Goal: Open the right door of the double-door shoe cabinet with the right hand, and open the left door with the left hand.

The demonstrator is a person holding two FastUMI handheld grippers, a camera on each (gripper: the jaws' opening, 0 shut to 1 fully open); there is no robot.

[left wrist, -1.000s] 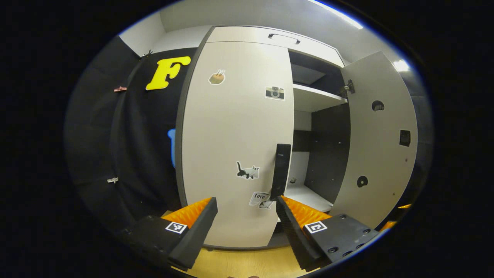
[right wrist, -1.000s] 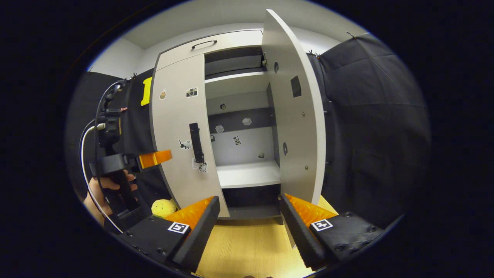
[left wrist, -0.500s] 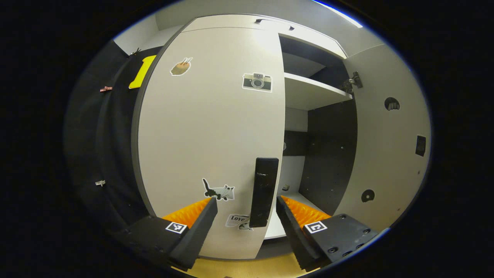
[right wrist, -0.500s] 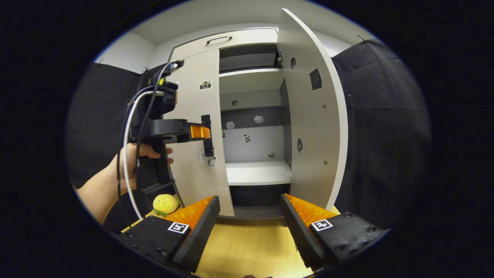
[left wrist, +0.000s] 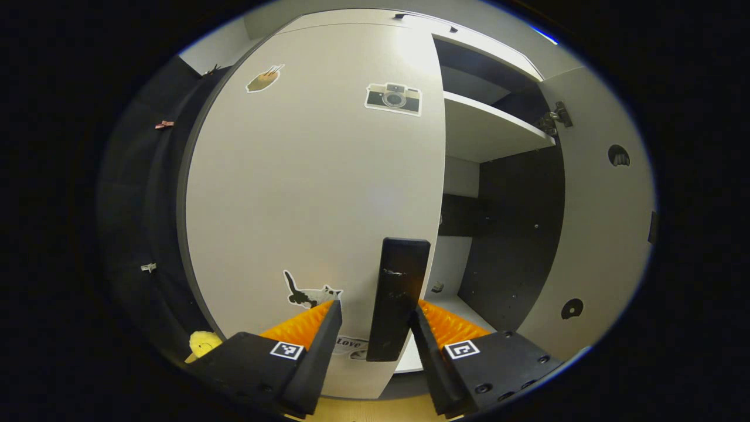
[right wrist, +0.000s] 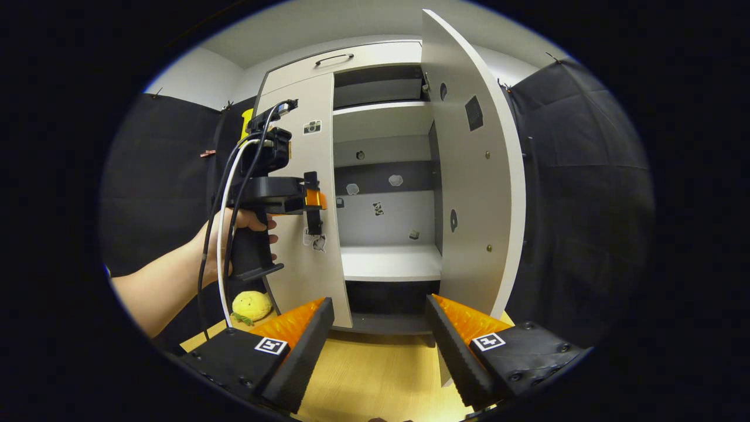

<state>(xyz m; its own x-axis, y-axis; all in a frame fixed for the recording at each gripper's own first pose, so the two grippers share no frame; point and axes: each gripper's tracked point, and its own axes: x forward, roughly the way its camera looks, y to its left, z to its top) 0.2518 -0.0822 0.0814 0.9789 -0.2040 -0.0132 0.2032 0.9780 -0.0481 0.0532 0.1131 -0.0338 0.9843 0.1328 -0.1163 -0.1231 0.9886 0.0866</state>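
Observation:
The left door (left wrist: 310,176) of the pale shoe cabinet stands closed, with stickers on its face and a black upright handle (left wrist: 398,299) at its right edge. My left gripper (left wrist: 375,308) is open with a finger on each side of that handle; the right finger is close to it and a gap remains on the left. In the right gripper view a hand (right wrist: 234,228) holds the left gripper (right wrist: 315,199) at the handle (right wrist: 313,205). The right door (right wrist: 474,176) is swung wide open. My right gripper (right wrist: 378,300) hangs open and empty, low in front of the cabinet.
White shelves (right wrist: 389,261) show inside the open right half. A drawer front (right wrist: 340,61) with a handle tops the cabinet. A yellow plush toy (right wrist: 252,306) lies on the wooden floor (right wrist: 375,375) left of the cabinet. Black cloth walls flank both sides.
My left gripper has moved in toward the left door until its handle sits between the fingers, which have narrowed a little. The right gripper has barely moved and the right door stays open.

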